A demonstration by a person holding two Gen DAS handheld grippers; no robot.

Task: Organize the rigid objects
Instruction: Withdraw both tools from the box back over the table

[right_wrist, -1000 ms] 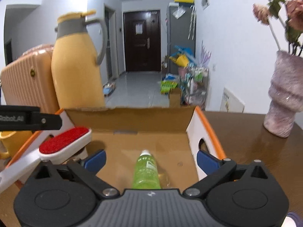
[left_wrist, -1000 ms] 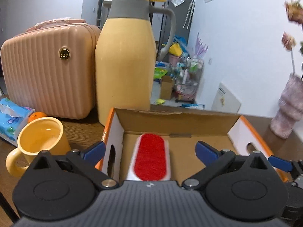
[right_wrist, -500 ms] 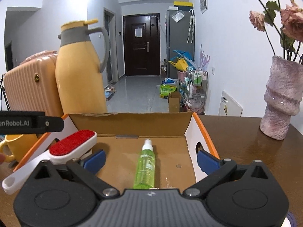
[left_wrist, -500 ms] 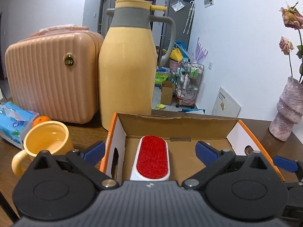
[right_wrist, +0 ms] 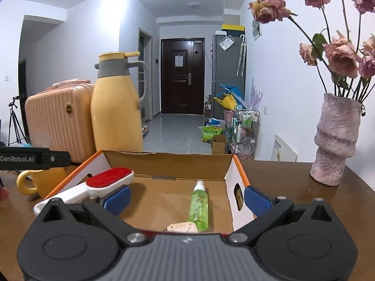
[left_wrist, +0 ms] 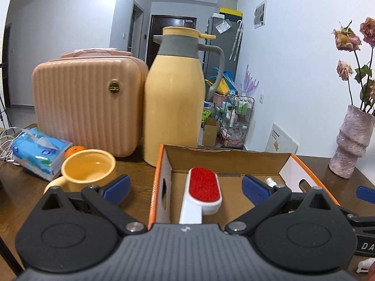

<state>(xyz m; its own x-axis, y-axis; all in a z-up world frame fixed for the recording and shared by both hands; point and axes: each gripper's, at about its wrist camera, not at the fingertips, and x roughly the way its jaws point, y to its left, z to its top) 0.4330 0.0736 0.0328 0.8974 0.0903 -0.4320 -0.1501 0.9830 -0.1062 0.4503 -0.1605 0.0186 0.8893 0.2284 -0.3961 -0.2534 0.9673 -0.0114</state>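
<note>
Right now both grippers hang over an open cardboard box (right_wrist: 168, 161) with orange edges, which sits on a brown wooden table (right_wrist: 286, 187). In the left wrist view the left gripper (left_wrist: 186, 186) has its blue-padded jaws spread wide with nothing between the pads; a lint brush (left_wrist: 204, 190) with a red pad and white handle leans in the box's left part, its handle end hidden behind the gripper body. From the right wrist view the brush's handle appears to rest on the box's left wall, its red head over the inside. The right gripper (right_wrist: 186, 197) also has its jaws wide apart and empty. On the box floor lies a green spray bottle (right_wrist: 200, 207), its white nozzle toward the far wall, and touching its near end is a small pale item (right_wrist: 180, 227) mostly hidden by the gripper. Outside the box, to the left, stands a yellow mug (left_wrist: 88, 172) that looks empty. Behind it are a tall yellow jug (left_wrist: 174, 100), a pink ribbed case (left_wrist: 86, 105), a tissue pack (left_wrist: 37, 151) and an orange (left_wrist: 75, 150). On the right stands a pale vase (right_wrist: 335, 140) holding dried roses (right_wrist: 339, 56).
</note>
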